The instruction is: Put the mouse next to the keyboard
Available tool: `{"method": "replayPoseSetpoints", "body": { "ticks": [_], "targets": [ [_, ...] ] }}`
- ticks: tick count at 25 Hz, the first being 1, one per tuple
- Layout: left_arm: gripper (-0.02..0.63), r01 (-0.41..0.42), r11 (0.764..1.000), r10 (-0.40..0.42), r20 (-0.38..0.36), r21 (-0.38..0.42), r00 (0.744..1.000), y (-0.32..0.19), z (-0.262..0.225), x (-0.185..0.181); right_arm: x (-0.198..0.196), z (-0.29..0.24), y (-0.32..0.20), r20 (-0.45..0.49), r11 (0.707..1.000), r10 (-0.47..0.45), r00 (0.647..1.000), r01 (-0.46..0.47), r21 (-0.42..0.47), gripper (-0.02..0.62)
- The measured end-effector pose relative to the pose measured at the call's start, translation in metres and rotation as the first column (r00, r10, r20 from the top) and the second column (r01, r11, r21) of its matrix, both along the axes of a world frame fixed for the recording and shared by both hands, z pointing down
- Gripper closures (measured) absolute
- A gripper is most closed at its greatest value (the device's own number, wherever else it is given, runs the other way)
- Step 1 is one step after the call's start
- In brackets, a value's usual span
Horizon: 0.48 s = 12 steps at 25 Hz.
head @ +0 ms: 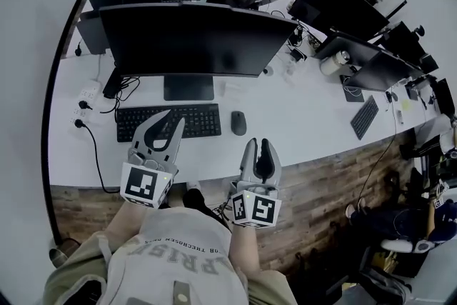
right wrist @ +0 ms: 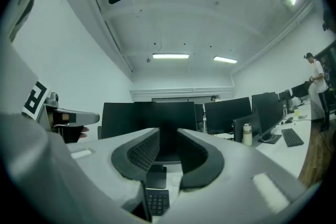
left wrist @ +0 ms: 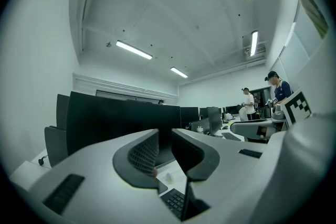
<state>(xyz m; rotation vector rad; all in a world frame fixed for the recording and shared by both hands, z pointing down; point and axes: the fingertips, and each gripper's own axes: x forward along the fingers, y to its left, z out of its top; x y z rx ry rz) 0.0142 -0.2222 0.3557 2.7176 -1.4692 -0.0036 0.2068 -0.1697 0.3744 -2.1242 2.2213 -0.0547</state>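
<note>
A: Where is the mouse [head: 238,123]?

B: It lies on the desk [head: 300,118], just right of the keyboard [head: 169,122] and apart from it. Judging by that, it already lies where the task wants it.

A: And the tools?

B: In the head view the left tool [head: 176,116] hangs over the middle of the keyboard. Its jaws stand a narrow gap apart with nothing between them. The right tool [head: 258,143] is in front of the keyboard's right end, on the person's side of the mouse and not touching it. Its jaws are also slightly apart and empty. Both point toward the monitor [head: 193,39] behind the keyboard, so I'd say they are held clear, not reaching.

A: Any containers?

B: Only a pale bottle [head: 333,63], well to the right of the keyboard. I cannot tell whether it holds anything.
</note>
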Motion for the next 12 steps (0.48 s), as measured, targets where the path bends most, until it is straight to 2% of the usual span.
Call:
{"method": "replayPoseSetpoints", "body": {
  "ticks": [1,3,6,12],
  "targets": [
    [0.539,0.004,1.000,-0.004,0.004,0.005,1.000,0.001,-0.001,-0.001,0.000,-0.002,0.001,-0.011,1.000,0.008,1.000,-0.008,0.006,0.490],
    [0.571,0.009,1.000,-0.010,0.001,0.022,1.000,0.003,-0.005,-0.002,0.000,-0.007,0.004,-0.039,0.999,0.027,0.999,-0.026,0.018,0.580],
    [0.594,0.005,1.000,-0.004,-0.021,0.031,1.000,0.005,-0.008,-0.003,-0.004,-0.011,0.006,-0.065,0.999,0.024,0.998,-0.023,0.024,0.594],
    [0.595,-0.017,0.998,0.020,-0.052,0.053,0.998,0.010,-0.017,-0.002,-0.013,-0.021,0.007,-0.098,0.999,0.008,0.995,-0.004,0.043,0.594]
  ]
}}
